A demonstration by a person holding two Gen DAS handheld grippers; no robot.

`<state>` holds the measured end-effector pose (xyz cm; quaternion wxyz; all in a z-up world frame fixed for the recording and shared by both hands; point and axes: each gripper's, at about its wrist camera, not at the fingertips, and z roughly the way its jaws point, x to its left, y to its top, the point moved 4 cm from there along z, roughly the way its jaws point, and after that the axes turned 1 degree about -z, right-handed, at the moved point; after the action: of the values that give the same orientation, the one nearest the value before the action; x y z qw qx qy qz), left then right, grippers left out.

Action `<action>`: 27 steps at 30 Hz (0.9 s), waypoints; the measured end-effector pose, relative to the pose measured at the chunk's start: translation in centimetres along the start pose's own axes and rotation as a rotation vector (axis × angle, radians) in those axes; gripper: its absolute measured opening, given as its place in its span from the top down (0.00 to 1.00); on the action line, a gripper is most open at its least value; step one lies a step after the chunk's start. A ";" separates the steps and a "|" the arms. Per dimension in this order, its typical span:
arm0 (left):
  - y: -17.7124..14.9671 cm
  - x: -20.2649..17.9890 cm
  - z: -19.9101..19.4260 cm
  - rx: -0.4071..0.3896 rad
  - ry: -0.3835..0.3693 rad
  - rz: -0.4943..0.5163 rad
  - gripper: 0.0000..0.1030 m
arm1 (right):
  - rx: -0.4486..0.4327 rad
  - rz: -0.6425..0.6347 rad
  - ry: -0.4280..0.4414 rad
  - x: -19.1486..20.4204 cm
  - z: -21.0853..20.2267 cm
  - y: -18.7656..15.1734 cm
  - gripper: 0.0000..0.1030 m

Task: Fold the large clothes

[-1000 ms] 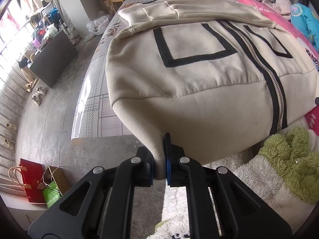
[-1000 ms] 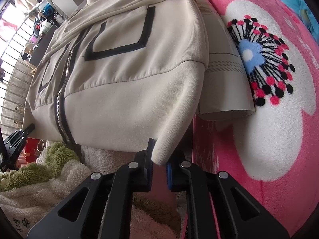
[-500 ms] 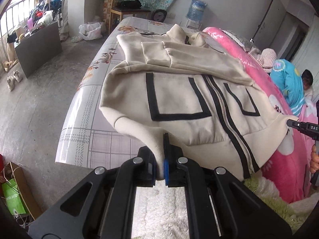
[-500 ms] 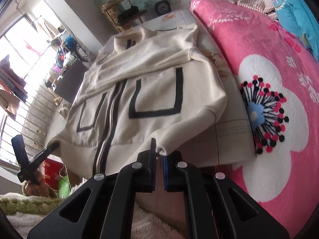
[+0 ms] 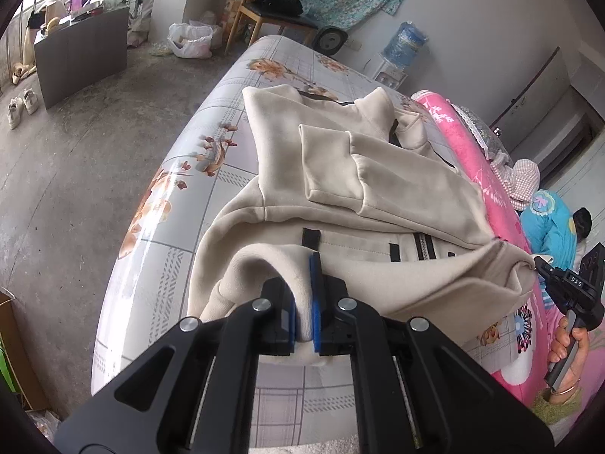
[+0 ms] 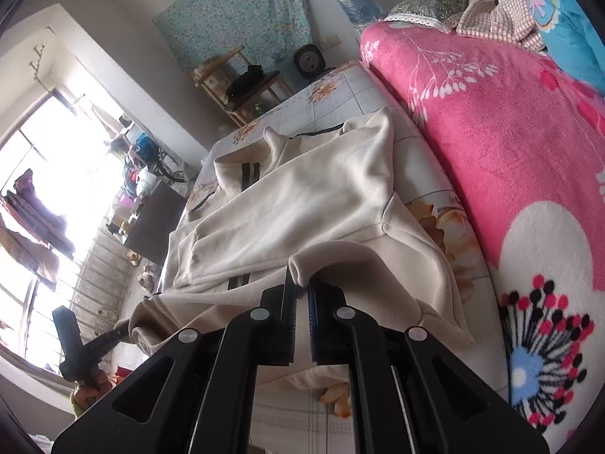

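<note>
Cream zip-front jacket (image 5: 378, 189) on bed (image 5: 181, 204), floral grey-checked sheet beneath; sleeves folded across chest, stand collar at far end, black trim and zipper partly showing. Hem lifted off sheet, doubled toward collar, stretched between both claws. Left claw (image 5: 305, 302) clamped on left hem corner, thick ribbed fabric pinched between blue pads. Right claw (image 6: 301, 299) clamped on right hem corner. Pink flowered blanket (image 6: 510, 159) just beside jacket's right edge.

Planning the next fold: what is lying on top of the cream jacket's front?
Both sleeves lie folded across the cream jacket, hiding most of its zipper and black trim. The lifted hem covers the rest.
</note>
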<state>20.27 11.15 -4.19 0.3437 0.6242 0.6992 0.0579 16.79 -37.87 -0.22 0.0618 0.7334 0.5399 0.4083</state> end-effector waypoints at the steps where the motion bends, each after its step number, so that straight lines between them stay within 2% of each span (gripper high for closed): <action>1: 0.4 0.3 0.7 0.008 0.004 -0.009 0.94 | 0.004 0.011 -0.002 -0.4 1.0 0.4 0.94; 7: 1.8 2.0 4.2 0.056 -0.026 -0.088 0.91 | 0.053 0.051 -0.057 -2.5 6.0 1.5 0.93; 9: 1.9 2.6 4.5 0.066 -0.064 -0.126 0.89 | 0.050 0.065 -0.065 -2.9 6.4 1.8 0.86; 10: 2.0 2.9 4.4 0.068 -0.079 -0.138 0.86 | 0.038 0.065 -0.070 -3.0 6.2 2.0 0.79; 11: 2.1 3.2 4.2 0.057 -0.069 -0.145 0.73 | 0.019 0.066 -0.071 -3.2 5.8 2.3 0.74; 12: 2.3 3.7 3.7 0.027 -0.035 -0.152 0.65 | -0.002 0.068 -0.068 -3.3 5.2 2.6 0.64; 13: 2.7 4.3 2.9 -0.008 -0.017 -0.161 0.55 | -0.021 0.070 -0.068 -3.6 4.7 2.9 0.58; 15: 3.3 5.5 1.6 -0.058 -0.018 -0.185 0.55 | -0.041 0.065 -0.083 -3.8 3.5 3.2 0.55; 18: 3.1 7.0 0.2 -0.069 0.028 -0.196 0.55 | -0.045 0.026 -0.134 -3.8 1.8 2.7 0.44; 21: 1.5 7.4 -0.2 -0.024 0.055 -0.179 0.55 | -0.034 -0.030 -0.222 -3.9 0.3 1.0 0.38; 24: -0.8 7.4 0.3 0.040 0.074 -0.156 0.53 | 0.004 -0.052 -0.293 -4.6 -0.3 -1.0 0.38; 27: -2.5 7.2 0.9 0.059 0.122 -0.136 0.53 | 0.044 -0.065 -0.331 -5.4 -0.2 -3.0 0.38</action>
<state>18.83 16.87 -9.09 0.2850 0.5807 0.7609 0.0518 14.01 -41.28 -4.56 0.1470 0.7740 0.5547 0.2677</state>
